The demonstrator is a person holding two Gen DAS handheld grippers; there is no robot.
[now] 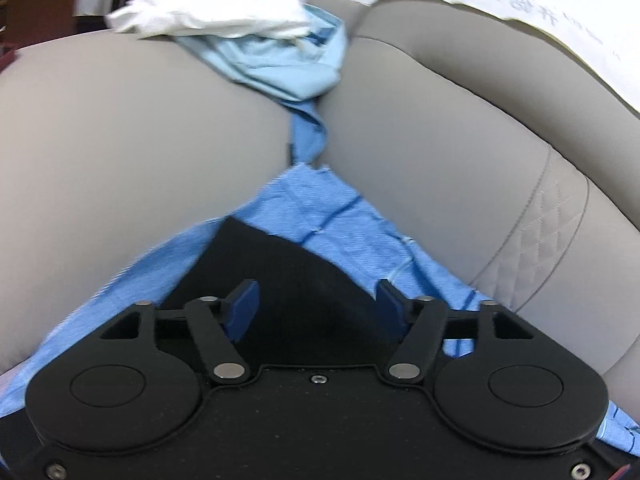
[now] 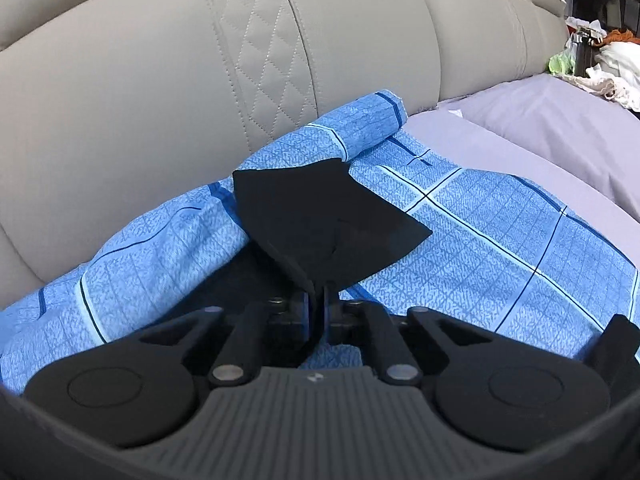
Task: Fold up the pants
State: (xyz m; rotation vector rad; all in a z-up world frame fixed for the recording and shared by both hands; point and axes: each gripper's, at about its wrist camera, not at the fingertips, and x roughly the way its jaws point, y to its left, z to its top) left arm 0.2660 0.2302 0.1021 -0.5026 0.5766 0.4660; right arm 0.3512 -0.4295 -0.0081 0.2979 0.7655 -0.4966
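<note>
The black pants (image 2: 328, 216) lie on a blue checked cloth (image 2: 480, 232) spread over a grey sofa. My right gripper (image 2: 318, 300) is shut on a fold of the black pants, and the pinched fabric stands up and fans out ahead of the fingers. In the left wrist view another part of the black pants (image 1: 280, 264) lies under my left gripper (image 1: 316, 304). Its blue pads (image 1: 244, 304) stand wide apart, open, and do not press on the fabric. The blue checked cloth (image 1: 320, 208) shows around the pants there.
The sofa's padded backrest (image 2: 160, 80) rises just behind the cloth. A lilac sheet (image 2: 540, 128) lies to the right, with loose clutter (image 2: 600, 64) beyond it. In the left wrist view a light blue garment (image 1: 288, 64) and a white cloth (image 1: 208, 12) sit between sofa cushions (image 1: 120, 140).
</note>
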